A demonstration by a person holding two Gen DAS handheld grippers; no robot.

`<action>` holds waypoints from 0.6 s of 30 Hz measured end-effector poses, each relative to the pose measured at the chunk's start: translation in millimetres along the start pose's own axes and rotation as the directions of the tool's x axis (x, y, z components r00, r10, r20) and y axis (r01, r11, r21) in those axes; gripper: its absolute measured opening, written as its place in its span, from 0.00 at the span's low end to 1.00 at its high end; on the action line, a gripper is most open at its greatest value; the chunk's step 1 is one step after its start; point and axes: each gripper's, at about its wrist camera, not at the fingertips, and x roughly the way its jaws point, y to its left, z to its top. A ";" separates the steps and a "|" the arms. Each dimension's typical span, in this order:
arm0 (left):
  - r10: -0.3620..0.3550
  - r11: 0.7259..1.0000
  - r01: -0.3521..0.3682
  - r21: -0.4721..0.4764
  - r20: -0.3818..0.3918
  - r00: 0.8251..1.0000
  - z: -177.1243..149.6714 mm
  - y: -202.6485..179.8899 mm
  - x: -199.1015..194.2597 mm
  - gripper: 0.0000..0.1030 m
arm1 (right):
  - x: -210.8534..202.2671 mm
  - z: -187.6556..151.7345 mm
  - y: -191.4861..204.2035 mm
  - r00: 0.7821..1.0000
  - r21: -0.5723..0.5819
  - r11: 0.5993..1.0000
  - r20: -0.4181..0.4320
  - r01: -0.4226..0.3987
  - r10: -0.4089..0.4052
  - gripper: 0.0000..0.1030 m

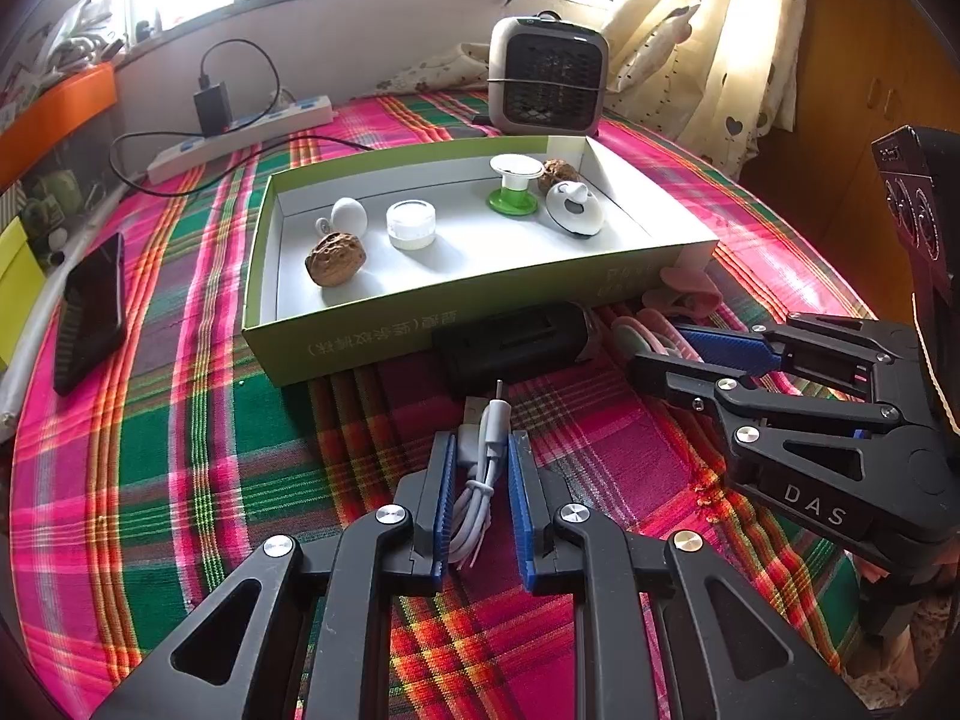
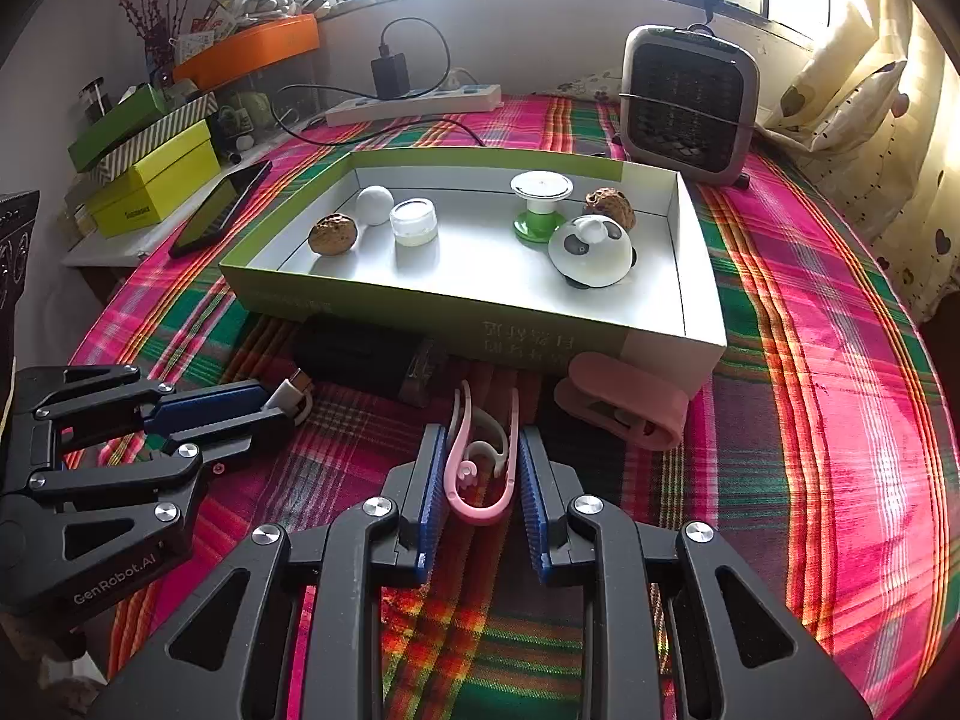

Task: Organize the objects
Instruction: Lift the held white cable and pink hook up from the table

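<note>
1. The left tool (image 1: 479,456) has its pads either side of a bundled white cable (image 1: 477,492) on the plaid cloth (image 1: 180,480); whether they actually pinch it, I cannot tell.
2. The right tool (image 2: 482,468) brackets a pink hook clip (image 2: 480,480), grip likewise unclear.
3. Both lie just in front of the green-sided box (image 2: 420,312) (walnuts, a jar and a panda gadget inside).
</note>
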 end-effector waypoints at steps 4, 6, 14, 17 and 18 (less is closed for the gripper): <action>0.000 1.000 0.000 -0.001 0.007 1.000 1.0 -0.9 -3.4 0.15 | -3.1 0.4 0.9 1.000 -0.003 1.000 0.008 -0.007 0.007 0.24; 0.000 1.000 0.000 -0.002 0.013 1.000 1.7 -1.6 -6.0 0.15 | -5.0 0.6 0.8 1.000 -0.004 1.000 0.013 -0.008 0.008 0.24; -0.005 1.000 0.005 -0.016 0.029 1.000 4.8 -0.6 -15.4 0.15 | -12.0 3.6 0.4 0.999 -0.010 1.000 0.027 -0.021 0.022 0.24; -0.008 1.000 0.009 -0.024 0.033 0.999 6.1 1.2 -18.0 0.15 | -15.4 5.9 0.7 0.999 -0.016 1.000 0.034 -0.022 0.022 0.24; -0.006 1.000 0.007 -0.024 0.036 0.999 6.2 1.4 -19.3 0.15 | -16.4 6.4 1.2 0.999 -0.019 1.000 0.035 -0.023 0.024 0.24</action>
